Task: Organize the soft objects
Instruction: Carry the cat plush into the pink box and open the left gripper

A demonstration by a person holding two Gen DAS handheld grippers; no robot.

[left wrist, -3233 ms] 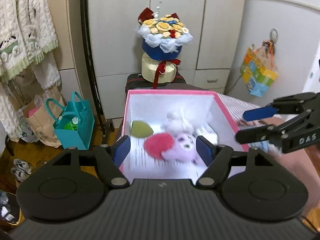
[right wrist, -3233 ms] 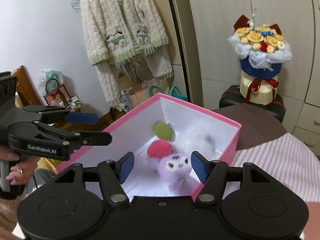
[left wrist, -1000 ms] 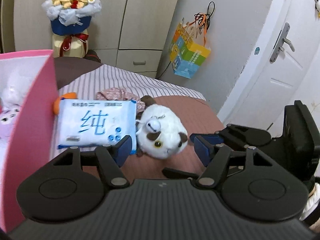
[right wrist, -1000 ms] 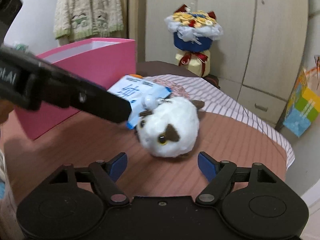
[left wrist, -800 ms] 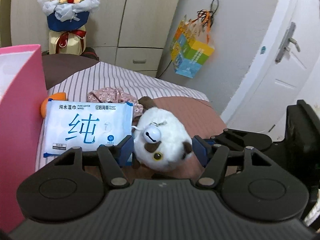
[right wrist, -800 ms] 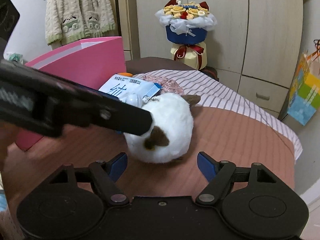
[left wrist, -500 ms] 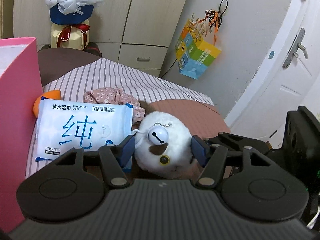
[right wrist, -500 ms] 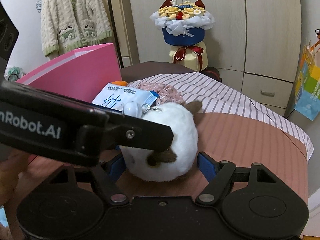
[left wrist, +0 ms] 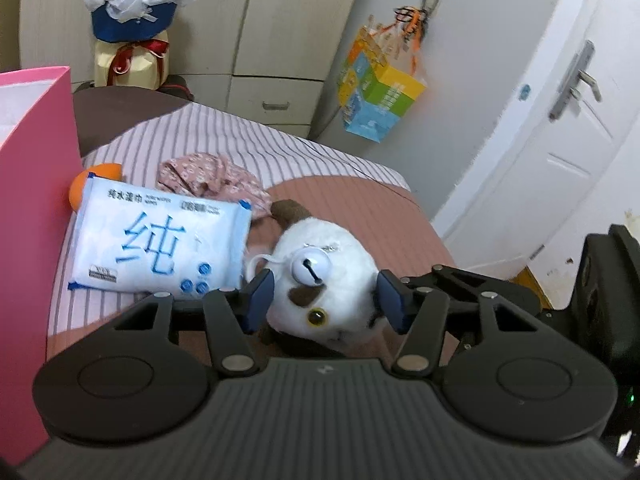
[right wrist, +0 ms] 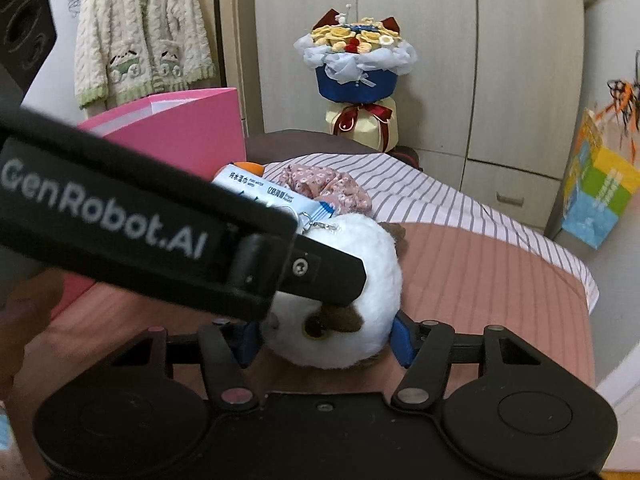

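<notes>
A white plush toy with brown patches and a small bell lies on the brown bedspread. My left gripper straddles it, jaws closing, both blue pads touching its sides. My right gripper comes at the same toy from the other side, jaws closing too, and the fur bulges over its right pad. In the right wrist view one left finger crosses the toy and hides part of its face. The pink box stands at the left.
A blue-and-white pack of wet wipes, a floral cloth and an orange ball lie beside the box. A bouquet stands before the wardrobe. A colourful bag hangs by the door. The bed's edge runs along the right.
Both grippers left the pink box and swung over to the plush toy. Over the last second both closed in on it and narrowed their jaws until the pads met its sides.
</notes>
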